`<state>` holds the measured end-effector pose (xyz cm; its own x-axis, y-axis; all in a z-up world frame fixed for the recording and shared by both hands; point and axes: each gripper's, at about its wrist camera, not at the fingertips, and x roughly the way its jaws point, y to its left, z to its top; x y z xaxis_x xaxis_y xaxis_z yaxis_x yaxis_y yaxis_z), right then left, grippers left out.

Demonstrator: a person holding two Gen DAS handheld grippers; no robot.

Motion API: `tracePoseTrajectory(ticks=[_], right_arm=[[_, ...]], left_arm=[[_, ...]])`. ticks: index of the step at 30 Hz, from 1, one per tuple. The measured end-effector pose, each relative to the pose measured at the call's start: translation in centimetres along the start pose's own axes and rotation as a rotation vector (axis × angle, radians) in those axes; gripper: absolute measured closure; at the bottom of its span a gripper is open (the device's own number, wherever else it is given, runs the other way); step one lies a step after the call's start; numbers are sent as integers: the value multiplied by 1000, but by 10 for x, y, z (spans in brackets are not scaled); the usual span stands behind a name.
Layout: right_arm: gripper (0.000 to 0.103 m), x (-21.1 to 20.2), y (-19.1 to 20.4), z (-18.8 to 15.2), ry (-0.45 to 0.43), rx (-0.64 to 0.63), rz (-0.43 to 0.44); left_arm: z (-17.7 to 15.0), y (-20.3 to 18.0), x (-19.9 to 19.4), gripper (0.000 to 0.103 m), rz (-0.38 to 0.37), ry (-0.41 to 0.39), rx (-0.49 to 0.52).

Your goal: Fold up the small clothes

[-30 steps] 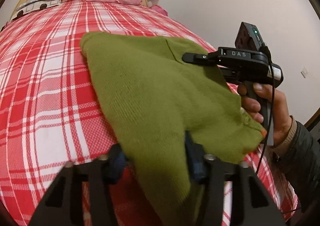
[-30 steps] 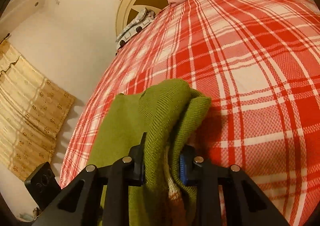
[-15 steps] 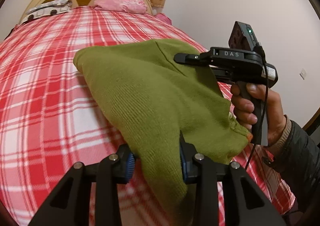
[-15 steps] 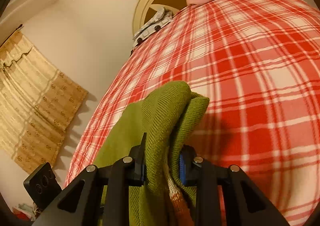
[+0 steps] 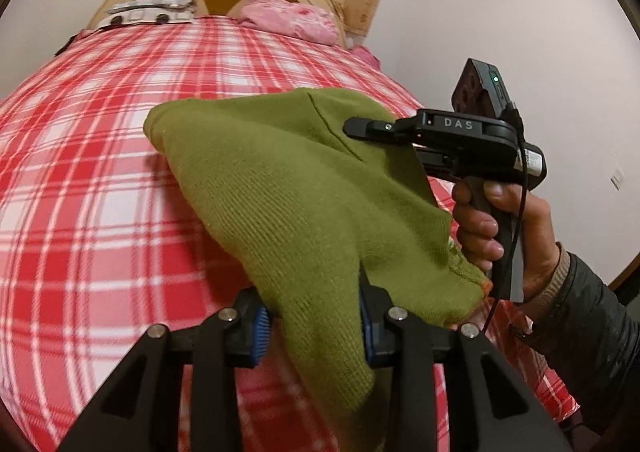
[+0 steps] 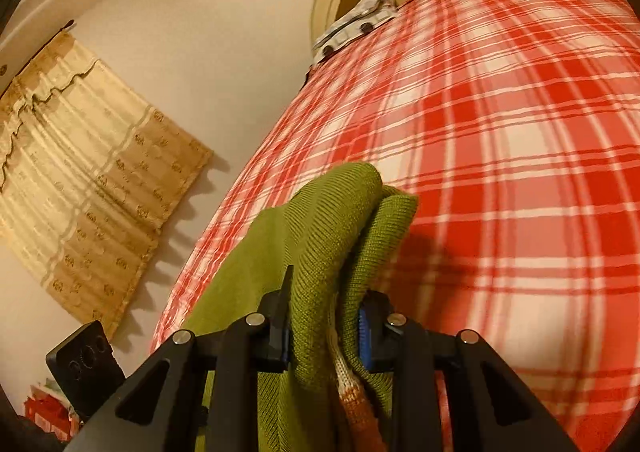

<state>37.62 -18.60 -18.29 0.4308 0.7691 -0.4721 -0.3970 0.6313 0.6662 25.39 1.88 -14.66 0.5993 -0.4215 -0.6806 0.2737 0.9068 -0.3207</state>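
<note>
Red and white checked bed cover (image 5: 100, 212) fills both views, with a pink pillow (image 5: 288, 18) at its far end. Above this cover a green knitted garment (image 5: 288, 188) is stretched between the tongs. The left gripper (image 5: 312, 328) pinches its near edge; the right gripper (image 6: 325, 326) clamps a bunched fold, held by a hand (image 5: 504, 228).
</note>
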Motion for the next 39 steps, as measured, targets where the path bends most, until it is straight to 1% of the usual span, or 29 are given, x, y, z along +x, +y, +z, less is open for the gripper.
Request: tracePoseTrajectory(ticks=[8, 13, 30, 39], right_arm=[[78, 38, 43, -15, 41, -26, 63], [78, 61, 69, -22, 70, -49, 93], [78, 125, 135, -43, 150, -94, 165], [78, 157, 170, -53, 182, -110, 221]], left_arm=[[-17, 27, -36, 67, 60, -36, -37], [-25, 42, -49, 67, 88, -53, -67], [-61, 83, -103, 67, 168, -105, -146], [-76, 94, -124, 67, 239, -131, -143]])
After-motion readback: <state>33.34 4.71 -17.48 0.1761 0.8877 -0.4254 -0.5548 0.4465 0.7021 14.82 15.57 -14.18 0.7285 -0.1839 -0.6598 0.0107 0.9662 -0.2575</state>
